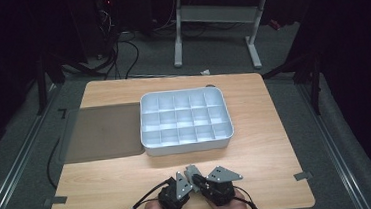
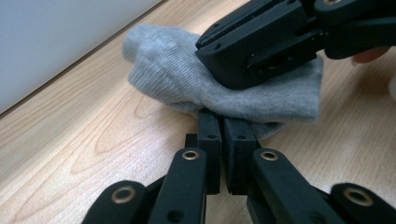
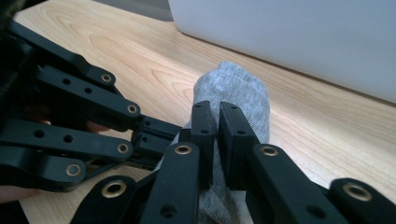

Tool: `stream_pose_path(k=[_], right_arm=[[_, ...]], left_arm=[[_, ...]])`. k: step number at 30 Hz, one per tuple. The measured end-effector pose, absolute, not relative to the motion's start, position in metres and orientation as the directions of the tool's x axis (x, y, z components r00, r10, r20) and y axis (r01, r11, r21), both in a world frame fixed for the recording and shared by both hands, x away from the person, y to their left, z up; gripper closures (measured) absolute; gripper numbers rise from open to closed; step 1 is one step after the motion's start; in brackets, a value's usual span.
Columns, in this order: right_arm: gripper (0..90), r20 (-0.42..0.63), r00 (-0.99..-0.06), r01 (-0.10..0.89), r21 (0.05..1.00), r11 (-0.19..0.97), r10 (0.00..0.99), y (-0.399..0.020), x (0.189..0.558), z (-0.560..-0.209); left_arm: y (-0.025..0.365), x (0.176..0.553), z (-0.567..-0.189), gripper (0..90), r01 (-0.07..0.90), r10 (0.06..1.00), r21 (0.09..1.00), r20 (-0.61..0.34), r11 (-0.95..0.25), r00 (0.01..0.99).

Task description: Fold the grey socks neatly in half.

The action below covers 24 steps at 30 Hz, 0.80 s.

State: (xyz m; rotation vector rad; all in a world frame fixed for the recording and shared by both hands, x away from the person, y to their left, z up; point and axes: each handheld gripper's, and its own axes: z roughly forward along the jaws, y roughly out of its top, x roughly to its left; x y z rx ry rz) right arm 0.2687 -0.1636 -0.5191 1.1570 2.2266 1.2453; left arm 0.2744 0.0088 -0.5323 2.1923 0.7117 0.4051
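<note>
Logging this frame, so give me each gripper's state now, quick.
Left gripper: closed on the near edge of the grey sock.
Right gripper: closed, pinching the same grey sock.

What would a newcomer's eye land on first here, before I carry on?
Probably the white divided tray at the middle of the wooden table, its compartments bare as far as the high view shows, with a dark mat on its left. Next, near the front edge, the left gripper and right gripper meet, both shut on a small grey sock.
</note>
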Motion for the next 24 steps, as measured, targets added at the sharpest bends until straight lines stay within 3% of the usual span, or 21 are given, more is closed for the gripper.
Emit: stream_pose_path(k=[16,24], right_arm=[[90.0,0.101,-0.624,0.499,0.815,0.296,0.775,-0.171,0.271,-0.529],[90.0,0.11,-0.636,0.501,0.811,0.3,0.764,-0.172,0.273,-0.529]], left_arm=[[0.03,0.275,-0.517,86.3,0.371,0.647,0.827,-0.013,-0.421,0.762],[0.01,0.289,-0.491,89.1,0.343,0.634,0.879,-0.062,-0.331,0.77]])
